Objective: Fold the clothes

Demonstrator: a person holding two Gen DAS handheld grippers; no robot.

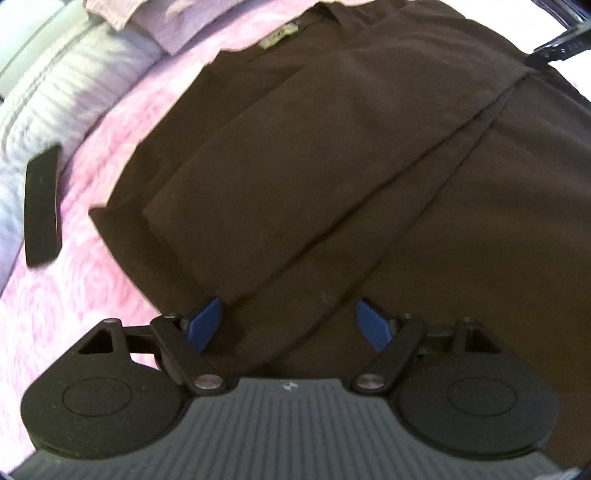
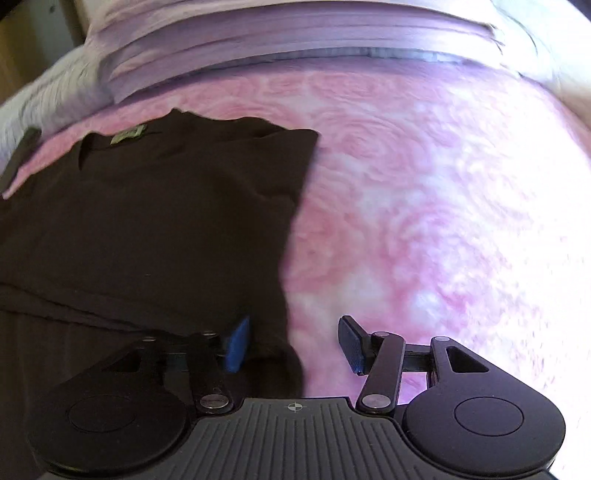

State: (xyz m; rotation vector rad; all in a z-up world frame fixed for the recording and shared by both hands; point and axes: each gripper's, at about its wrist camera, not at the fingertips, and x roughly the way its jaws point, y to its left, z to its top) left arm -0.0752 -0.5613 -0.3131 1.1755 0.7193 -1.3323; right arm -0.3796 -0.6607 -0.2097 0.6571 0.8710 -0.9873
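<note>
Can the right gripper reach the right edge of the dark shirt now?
Probably yes: the right gripper is open astride the dark shirt edge, on the pink bedspread, with nothing between.

shirt (image 2: 155,221) on bedspread (image 2: 406,221); phone (image 1: 42,206) left — pillows (image 2: 295,33) behind
</note>
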